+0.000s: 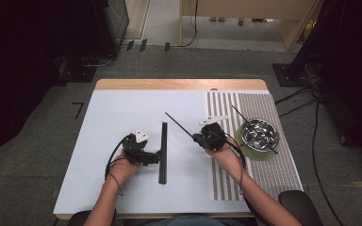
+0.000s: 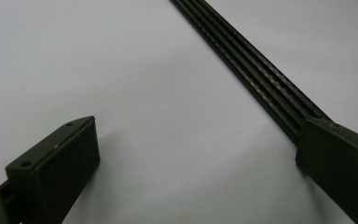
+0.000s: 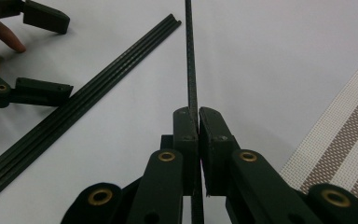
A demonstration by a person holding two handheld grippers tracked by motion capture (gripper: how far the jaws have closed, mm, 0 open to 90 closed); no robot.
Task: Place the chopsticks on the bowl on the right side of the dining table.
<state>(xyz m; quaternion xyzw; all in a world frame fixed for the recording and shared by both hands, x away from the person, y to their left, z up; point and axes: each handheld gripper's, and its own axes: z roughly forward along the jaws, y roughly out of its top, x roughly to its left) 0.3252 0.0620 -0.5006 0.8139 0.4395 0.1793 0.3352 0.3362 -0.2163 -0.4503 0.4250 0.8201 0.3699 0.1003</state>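
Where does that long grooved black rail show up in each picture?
High view: rail lies mid-table, beside the left gripper.
Left gripper view: rail runs from top centre down to the right-hand jaw.
Right gripper view: rail slants across the left.
Shared landmark: the white mat.

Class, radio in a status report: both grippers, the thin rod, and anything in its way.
Right gripper shut on thin black rod. Left gripper open, fingers wide beside grooved black rack. Nothing blocking between rod and rack.
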